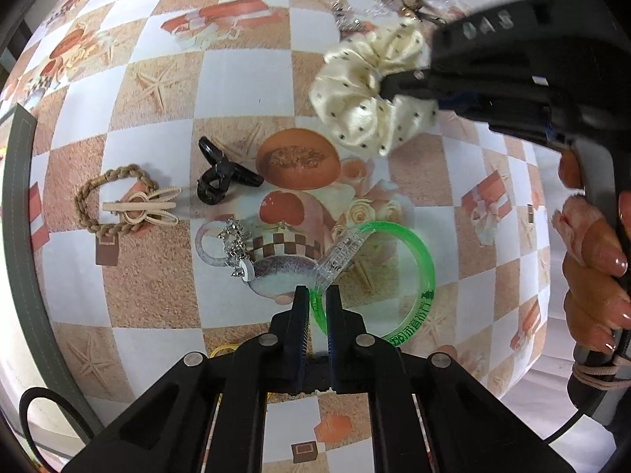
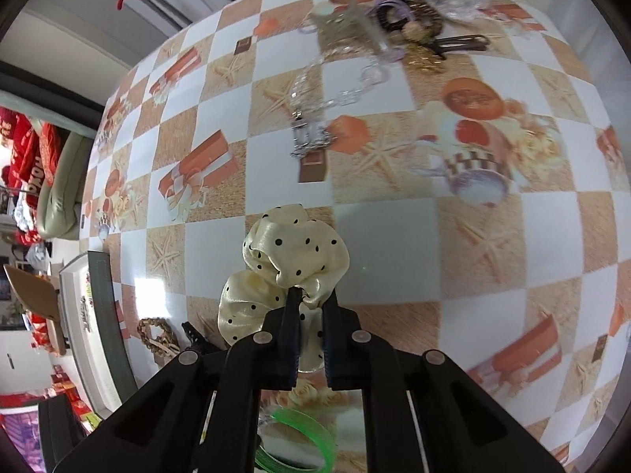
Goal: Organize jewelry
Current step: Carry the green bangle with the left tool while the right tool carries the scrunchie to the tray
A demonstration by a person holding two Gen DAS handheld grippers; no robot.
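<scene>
Checkered tablecloth, crowded. Our left gripper pinched the green bangle; right gripper held the scrunchie. Slick bangle rim might slip out.

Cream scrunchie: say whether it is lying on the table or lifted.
Lifted. The cream scrunchie hangs bunched in the shut right gripper, its folds dangling clear above the tablecloth.

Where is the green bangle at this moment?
In the left wrist view the green bangle lies low, right of centre, its rim between the left tongs, beside the clear clip.
</scene>
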